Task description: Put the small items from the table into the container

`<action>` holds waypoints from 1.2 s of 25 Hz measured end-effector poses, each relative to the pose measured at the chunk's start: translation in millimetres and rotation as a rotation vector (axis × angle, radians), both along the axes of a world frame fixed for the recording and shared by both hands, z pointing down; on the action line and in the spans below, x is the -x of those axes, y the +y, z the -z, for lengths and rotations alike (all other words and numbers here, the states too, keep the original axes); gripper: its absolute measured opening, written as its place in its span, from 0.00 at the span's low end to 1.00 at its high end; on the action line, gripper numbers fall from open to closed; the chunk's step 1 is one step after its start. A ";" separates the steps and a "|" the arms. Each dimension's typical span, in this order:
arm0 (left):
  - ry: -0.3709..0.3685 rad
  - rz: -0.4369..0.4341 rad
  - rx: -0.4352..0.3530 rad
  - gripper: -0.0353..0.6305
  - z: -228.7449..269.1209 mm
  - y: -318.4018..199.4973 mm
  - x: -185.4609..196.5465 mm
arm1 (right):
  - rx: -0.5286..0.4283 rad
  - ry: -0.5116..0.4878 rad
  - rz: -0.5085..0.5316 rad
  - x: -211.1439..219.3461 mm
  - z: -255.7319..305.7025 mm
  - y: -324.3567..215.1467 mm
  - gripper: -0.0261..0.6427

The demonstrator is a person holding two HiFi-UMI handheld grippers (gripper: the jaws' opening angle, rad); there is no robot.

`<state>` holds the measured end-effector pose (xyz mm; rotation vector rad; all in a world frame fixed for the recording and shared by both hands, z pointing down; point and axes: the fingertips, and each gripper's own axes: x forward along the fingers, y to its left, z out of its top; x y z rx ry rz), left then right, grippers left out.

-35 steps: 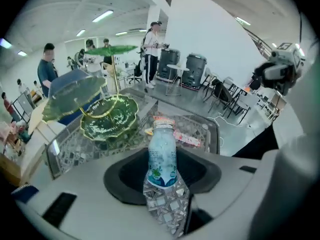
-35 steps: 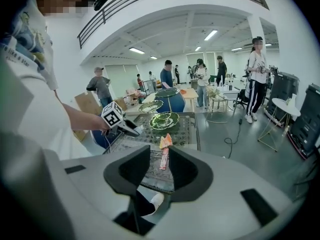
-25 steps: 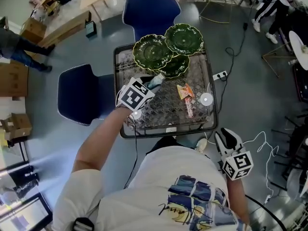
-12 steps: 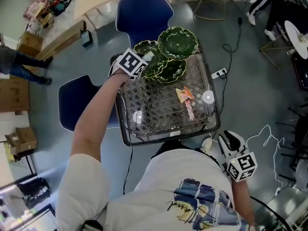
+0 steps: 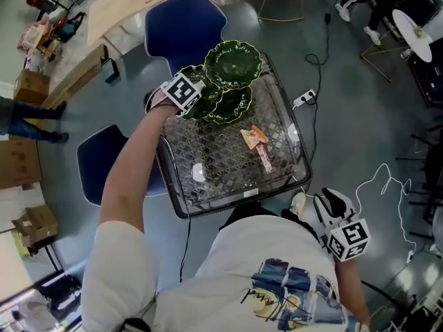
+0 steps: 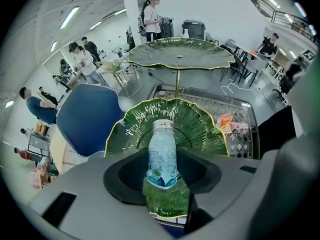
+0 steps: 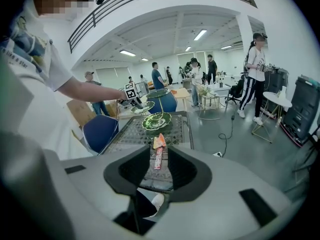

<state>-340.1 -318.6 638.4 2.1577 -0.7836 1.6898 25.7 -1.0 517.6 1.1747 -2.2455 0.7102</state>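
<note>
Pinches small clear plastic bottle (image 6: 163,149) in left tool (image 6: 163,176) above lower green leaf-shaped dish (image 6: 200,126) at wire-mesh tabletop's (image 5: 214,164) far left corner; seemingly mid-delivery. Calls next for lowering, then releasing. Holds right tool (image 5: 331,205) spread, empty, off near right corner.

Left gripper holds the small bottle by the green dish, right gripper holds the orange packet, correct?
No. The right gripper holds nothing; the right gripper view shows the orange packet lying on the mesh table. The left gripper does hold the small bottle.

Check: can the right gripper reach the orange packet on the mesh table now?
Likely yes: right gripper open and empty, orange packet lies uncovered, left gripper is away at the green dishes.
</note>
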 end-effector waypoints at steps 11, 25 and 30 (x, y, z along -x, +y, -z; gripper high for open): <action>-0.052 0.030 -0.060 0.33 1.3 -2.6 0.3 | -0.008 -0.014 0.000 -13.9 3.2 1.0 0.19; 0.102 0.169 -0.201 0.33 83.0 32.1 -5.3 | -0.024 -0.055 0.101 -25.2 7.1 -1.4 0.19; 0.245 0.300 -0.286 0.32 126.4 84.9 -16.4 | -0.039 -0.071 0.174 -30.0 8.9 -2.2 0.19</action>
